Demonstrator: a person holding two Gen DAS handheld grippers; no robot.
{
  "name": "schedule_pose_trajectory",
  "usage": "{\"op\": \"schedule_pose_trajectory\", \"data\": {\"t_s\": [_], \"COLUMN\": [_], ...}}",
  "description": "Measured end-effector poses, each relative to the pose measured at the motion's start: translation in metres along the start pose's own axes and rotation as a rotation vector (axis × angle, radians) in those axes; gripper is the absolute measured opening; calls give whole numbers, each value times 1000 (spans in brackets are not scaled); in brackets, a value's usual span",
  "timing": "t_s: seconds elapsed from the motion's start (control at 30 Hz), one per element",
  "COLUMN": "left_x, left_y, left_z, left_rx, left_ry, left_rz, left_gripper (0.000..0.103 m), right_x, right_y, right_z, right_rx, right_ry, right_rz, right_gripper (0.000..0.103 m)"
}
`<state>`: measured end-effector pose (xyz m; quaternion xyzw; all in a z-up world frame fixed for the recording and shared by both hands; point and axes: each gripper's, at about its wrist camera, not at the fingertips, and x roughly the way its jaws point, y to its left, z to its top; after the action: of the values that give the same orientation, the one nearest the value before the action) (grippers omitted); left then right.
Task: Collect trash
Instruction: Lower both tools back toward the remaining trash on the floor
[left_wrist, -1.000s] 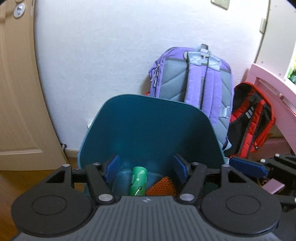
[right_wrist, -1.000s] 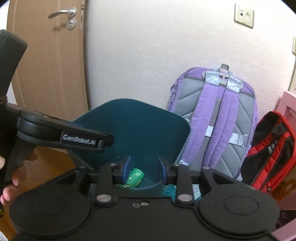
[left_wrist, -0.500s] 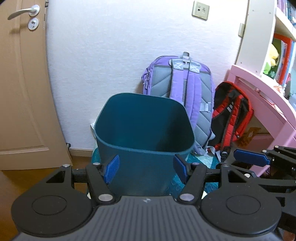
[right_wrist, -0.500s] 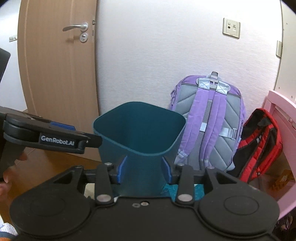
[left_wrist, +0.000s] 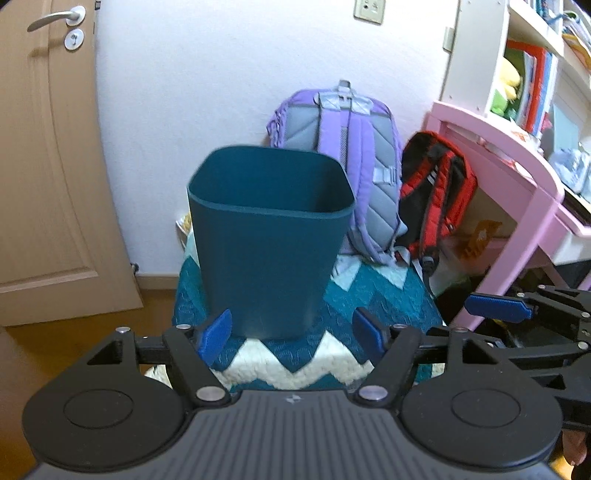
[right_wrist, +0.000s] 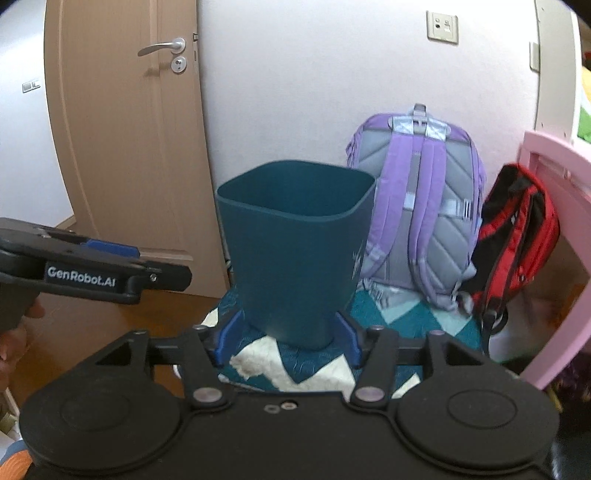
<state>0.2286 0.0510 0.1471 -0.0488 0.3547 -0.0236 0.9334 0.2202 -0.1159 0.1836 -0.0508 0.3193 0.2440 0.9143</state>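
Teal bin (left_wrist: 269, 254) upright on zigzag quilted mat (left_wrist: 369, 295), against white wall, just in front of purple backpack (left_wrist: 354, 147); red backpack (left_wrist: 439, 188) beside that, pink desk (left_wrist: 517, 155) further right, wooden door (left_wrist: 48, 166) to left. Bin interior not visible from either wrist view, so contents cannot tell. No loose trash visible on mat or floor in these frames.

Left gripper (left_wrist: 291, 334) wide open, nothing held, blue pads either side of bin base in view but short of it, not touching. Right gripper (right_wrist: 286, 339) also open and empty, pads framing bin's lower wall in its own view; contact cannot tell, likely none. Each gripper visible at edge of other's view, close side by side.

Judged stage: no trash in hand, bin in place; next step probably locating next piece.

Risks:
- Both grippers low and near bin base; forward push could tip or slide bin, light plastic on soft mat, narrow foot, wide top.
- Grippers close together; turning away could knock one into other.
- Backpack straps trailing on mat near bin; could snag a finger on a low sweep.
- Motion blur in both views, so aiming at small trash unreliable while moving.
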Motion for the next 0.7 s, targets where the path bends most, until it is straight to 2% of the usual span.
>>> {"op": "schedule_pose_trajectory", "data": {"t_s": [0.1,0.5,0.7], "left_x": [-1,26,53], "left_y": [-3,0,4], "left_z": [-20,-93,-127], "left_rx": [-1,-31,-17], "left_ry": [13,77,104], "left_rz": [-7,8,16], "left_gripper": [79,80,83], "right_x": [-2,10,36], "right_y": [0,5,-1], "right_z": [-20,-99,-135], "right_rx": [7,7,40], "right_ry": [11,54,108], "right_rz": [10,35,37], "right_gripper": [65,89,94]}}
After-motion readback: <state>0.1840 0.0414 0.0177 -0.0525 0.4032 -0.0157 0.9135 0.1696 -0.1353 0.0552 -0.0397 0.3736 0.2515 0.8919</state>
